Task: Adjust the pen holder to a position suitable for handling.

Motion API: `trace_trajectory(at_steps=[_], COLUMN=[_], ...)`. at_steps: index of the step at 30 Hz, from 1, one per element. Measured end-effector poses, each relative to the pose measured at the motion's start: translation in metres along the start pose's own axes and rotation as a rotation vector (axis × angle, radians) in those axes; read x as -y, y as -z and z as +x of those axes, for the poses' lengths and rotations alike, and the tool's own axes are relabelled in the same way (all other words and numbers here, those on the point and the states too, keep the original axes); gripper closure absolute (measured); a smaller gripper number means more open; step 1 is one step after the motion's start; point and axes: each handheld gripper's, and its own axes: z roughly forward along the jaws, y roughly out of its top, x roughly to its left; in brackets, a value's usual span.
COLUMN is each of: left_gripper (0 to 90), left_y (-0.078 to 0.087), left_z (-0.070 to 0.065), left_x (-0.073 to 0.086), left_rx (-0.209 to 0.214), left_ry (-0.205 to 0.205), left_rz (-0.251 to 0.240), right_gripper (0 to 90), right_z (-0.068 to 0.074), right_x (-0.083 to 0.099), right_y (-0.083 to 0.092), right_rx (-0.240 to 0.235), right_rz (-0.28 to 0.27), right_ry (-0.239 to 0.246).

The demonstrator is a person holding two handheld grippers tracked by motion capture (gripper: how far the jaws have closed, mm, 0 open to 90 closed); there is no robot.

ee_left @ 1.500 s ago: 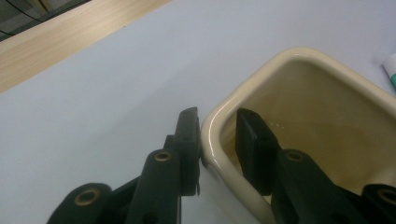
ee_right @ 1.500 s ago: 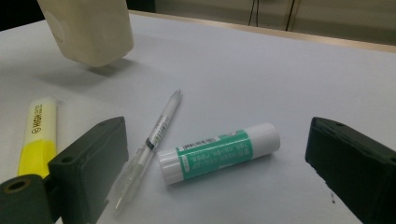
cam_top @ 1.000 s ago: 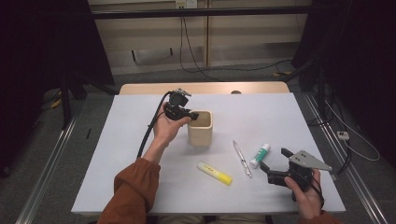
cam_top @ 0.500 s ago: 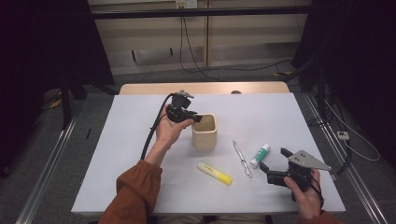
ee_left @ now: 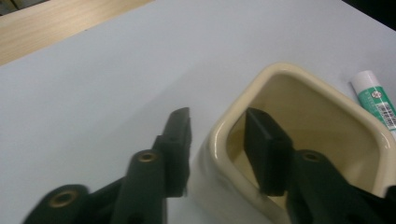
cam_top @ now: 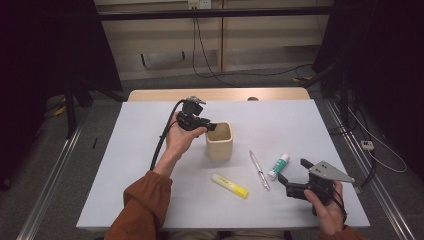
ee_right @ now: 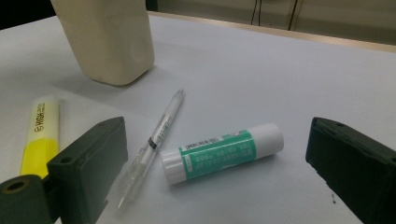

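While left claw (ee_left: 217,140) jaws, just opening, straddle cream square ceramic cup (ee_left: 299,135) wall unclamped, withdraw straight upward

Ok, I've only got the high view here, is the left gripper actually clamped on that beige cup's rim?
Observer: No. In the left gripper view the left gripper straddles the wall of the cup, one jaw inside and one outside. Its jaws have just been opening, and the inner one stands clear of the wall.
Operator: Anything in the cup?
Observer: The inside that shows is bare glazed wall; the jaw hides the bottom.
Operator: And the right gripper?
Observer: The right gripper is wide open. Its view shows the glue stick and the clear pen lying on the table ahead between its jaws, neither touched.
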Motion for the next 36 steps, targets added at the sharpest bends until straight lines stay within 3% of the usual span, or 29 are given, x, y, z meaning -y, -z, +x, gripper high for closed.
trace_trajectory(at_steps=[9, 12, 16, 18, 21, 26, 32, 36], left_gripper=[27.8, 18.1, 9.5, 5.1, 4.9, 5.0, 5.0, 5.0], left_y=[0.013, 0.018, 0.028, 0.033, 0.038, 0.048, 0.064, 0.072], left_z=[0.0, 0.003, 0.006, 0.006, 0.007, 0.008, 0.002, 0.0], left_x=[0.002, 0.005, 0.009, 0.015, 0.023, 0.032, 0.045, 0.057], left_rx=[-0.021, -0.006, -0.007, 0.015, 0.032, 0.007, -0.041, -0.07], left_ry=[-0.023, -0.005, 0.011, 0.001, -0.003, -0.013, -0.06, -0.035], left_rz=[-0.048, -0.07, -0.123, -0.159, -0.188, -0.207, -0.241, -0.272], right_gripper=[5.7, 5.7, 5.7, 5.9, 5.9, 6.0, 6.0, 6.0], right_z=[0.001, 0.001, 0.0, 0.0, 0.0, 0.0, 0.0, 0.0], right_x=[0.0, -0.001, -0.001, -0.001, -0.001, -0.001, 0.0, 0.0], right_y=[0.0, 0.0, -0.001, -0.002, -0.002, -0.004, -0.001, -0.001], right_rx=[0.003, 0.003, 0.008, 0.01, 0.01, 0.012, 0.01, 0.008], right_rz=[0.0, 0.0, 0.0, 0.002, 0.003, 0.008, 0.004, 0.003], right_ry=[0.0, -0.002, -0.008, -0.01, -0.009, -0.005, -0.002, -0.001])
